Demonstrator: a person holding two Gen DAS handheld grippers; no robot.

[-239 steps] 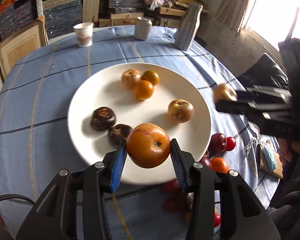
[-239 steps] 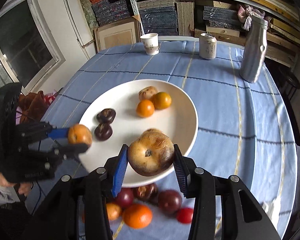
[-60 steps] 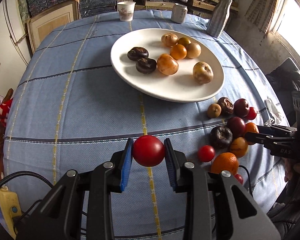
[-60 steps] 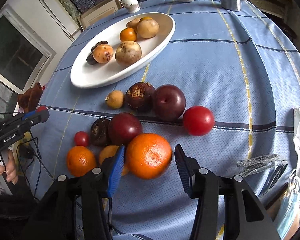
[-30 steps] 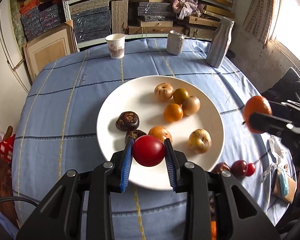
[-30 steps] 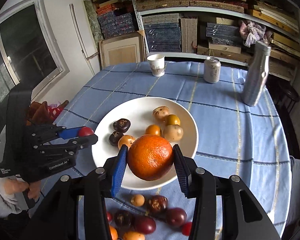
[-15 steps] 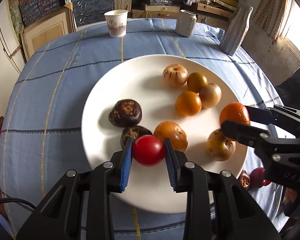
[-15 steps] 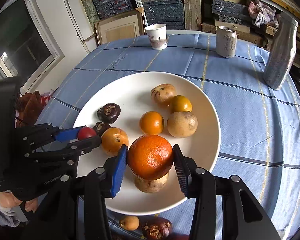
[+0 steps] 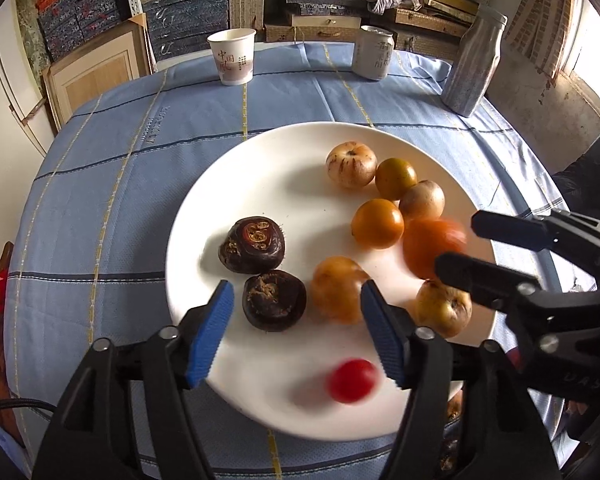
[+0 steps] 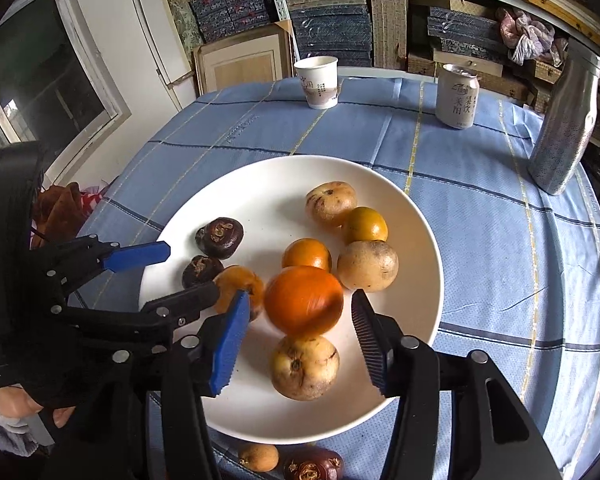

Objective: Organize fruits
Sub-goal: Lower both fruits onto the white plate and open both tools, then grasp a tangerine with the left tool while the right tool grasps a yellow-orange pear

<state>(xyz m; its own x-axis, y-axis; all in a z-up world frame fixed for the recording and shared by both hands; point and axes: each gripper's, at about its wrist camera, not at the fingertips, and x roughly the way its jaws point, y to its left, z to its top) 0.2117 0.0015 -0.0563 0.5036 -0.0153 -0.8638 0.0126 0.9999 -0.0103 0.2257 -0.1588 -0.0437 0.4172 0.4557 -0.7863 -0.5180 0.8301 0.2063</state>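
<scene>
left wrist view: the left gripper (image 9: 296, 332) is standing wide open and gripping nothing, with a blurred small red fruit (image 9: 352, 380) lying free on the near part of the white plate (image 9: 204, 216) among about nine fruits. right wrist view: the right gripper (image 10: 296, 336) is also gaping open, a blurred orange (image 10: 303, 301) sitting loose between its jaws on the plate, while at least two fruits (image 10: 258, 456) are waiting on the blue tablecloth (image 10: 500, 240) below the rim, so sorting looks mostly done, not finished.
</scene>
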